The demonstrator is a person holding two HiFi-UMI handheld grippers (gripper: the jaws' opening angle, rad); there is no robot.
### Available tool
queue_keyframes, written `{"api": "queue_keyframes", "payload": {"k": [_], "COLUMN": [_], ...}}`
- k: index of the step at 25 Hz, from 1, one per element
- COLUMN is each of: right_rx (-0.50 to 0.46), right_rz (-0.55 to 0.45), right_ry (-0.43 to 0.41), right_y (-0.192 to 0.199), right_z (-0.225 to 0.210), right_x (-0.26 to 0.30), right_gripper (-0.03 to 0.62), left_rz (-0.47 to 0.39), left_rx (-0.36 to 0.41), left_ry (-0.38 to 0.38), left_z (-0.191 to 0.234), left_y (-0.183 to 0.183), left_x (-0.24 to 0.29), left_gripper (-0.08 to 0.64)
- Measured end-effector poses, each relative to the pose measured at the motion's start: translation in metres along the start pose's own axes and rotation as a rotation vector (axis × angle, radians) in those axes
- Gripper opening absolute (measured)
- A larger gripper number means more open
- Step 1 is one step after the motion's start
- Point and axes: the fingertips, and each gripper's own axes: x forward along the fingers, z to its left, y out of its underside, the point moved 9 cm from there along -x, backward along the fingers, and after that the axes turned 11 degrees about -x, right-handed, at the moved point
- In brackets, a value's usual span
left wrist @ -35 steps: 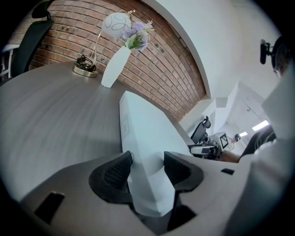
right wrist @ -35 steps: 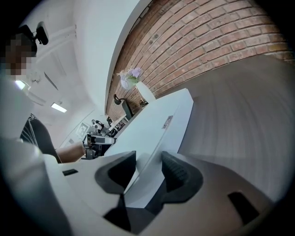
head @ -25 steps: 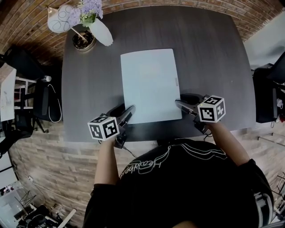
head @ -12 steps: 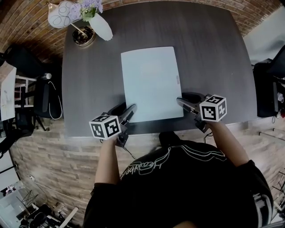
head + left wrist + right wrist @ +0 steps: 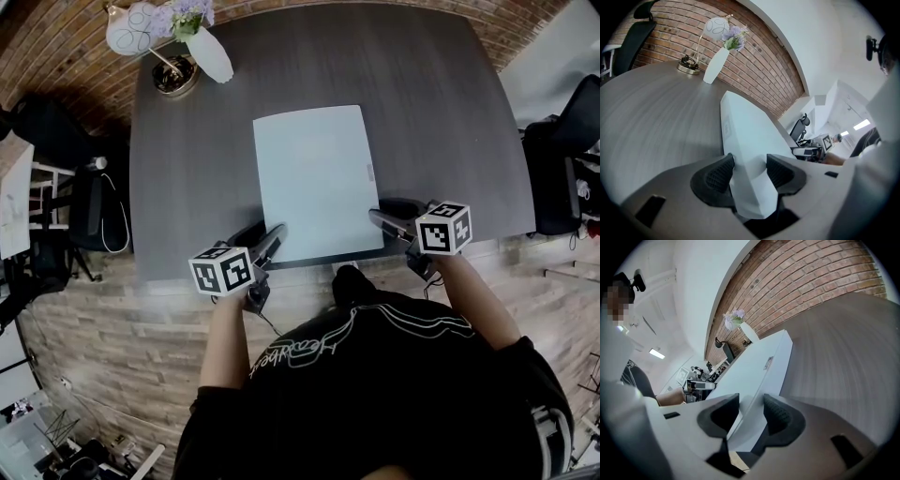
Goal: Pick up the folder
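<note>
Folder [image 5: 314, 178], pale: now closer to the near edge of the table [image 5: 441, 112] than a second ago. Left gripper [image 5: 275, 232] and right gripper [image 5: 376, 217] each clamp a near corner; lift likely next.

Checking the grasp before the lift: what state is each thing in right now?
folder: closed, lying on the table, both near corners gripped
left gripper: shut on the folder's near left corner
right gripper: shut on its near right corner
vase: upright, flowers in it
</note>
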Motion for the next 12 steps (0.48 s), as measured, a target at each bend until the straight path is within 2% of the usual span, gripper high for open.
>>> {"api": "queue_keyframes", "payload": {"k": [12], "right_rx": [0.025], "right_rz": [-0.038], "right_ry": [0.025], "right_y": [0.033], "right_z": [0.028], "right_x": [-0.016], "right_gripper": [0.129], "left_rz": [0.010], "left_rx": [-0.003], "left_ry": [0.002], "left_z": [-0.008], "left_y": [0.046], "left_x": [-0.024], "left_gripper": [0.224]}}
